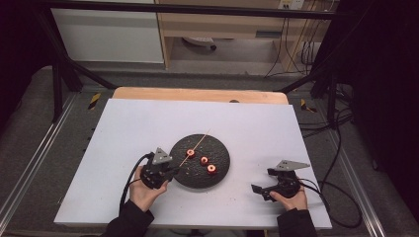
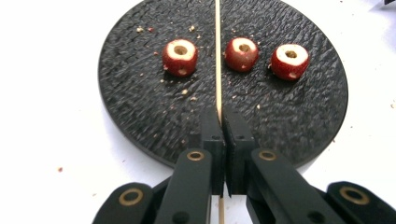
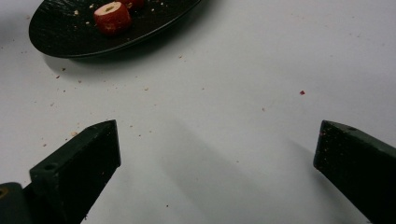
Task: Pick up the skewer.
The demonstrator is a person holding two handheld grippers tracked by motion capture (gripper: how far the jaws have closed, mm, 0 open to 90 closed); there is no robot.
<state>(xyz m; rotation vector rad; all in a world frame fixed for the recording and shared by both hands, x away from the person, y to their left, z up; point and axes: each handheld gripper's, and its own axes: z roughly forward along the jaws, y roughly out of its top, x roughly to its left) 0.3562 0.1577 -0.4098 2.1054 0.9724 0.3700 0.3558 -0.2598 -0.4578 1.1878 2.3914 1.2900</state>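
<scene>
A round black textured plate [image 1: 220, 170] lies mid-table and carries three red cored fruit pieces [image 1: 204, 160]. My left gripper [image 1: 174, 170] stands at the plate's left rim, shut on a thin wooden skewer [image 1: 196, 145] that reaches up and right across the plate. In the left gripper view the skewer [image 2: 217, 56] runs straight up from between the closed jaws, passing between the left fruit piece [image 2: 180, 57] and the middle one [image 2: 242, 53]; a third [image 2: 290, 61] lies to the right. My right gripper [image 1: 258, 189] rests open on the white tabletop, right of the plate, nothing between its fingers [image 3: 79, 165].
The white board [image 1: 128, 128] covers the table, with a wooden edge at the back. Crumbs are scattered on the plate [image 2: 140, 107] and on the board near it. Cables trail from both grippers. A dark metal frame stands around the table.
</scene>
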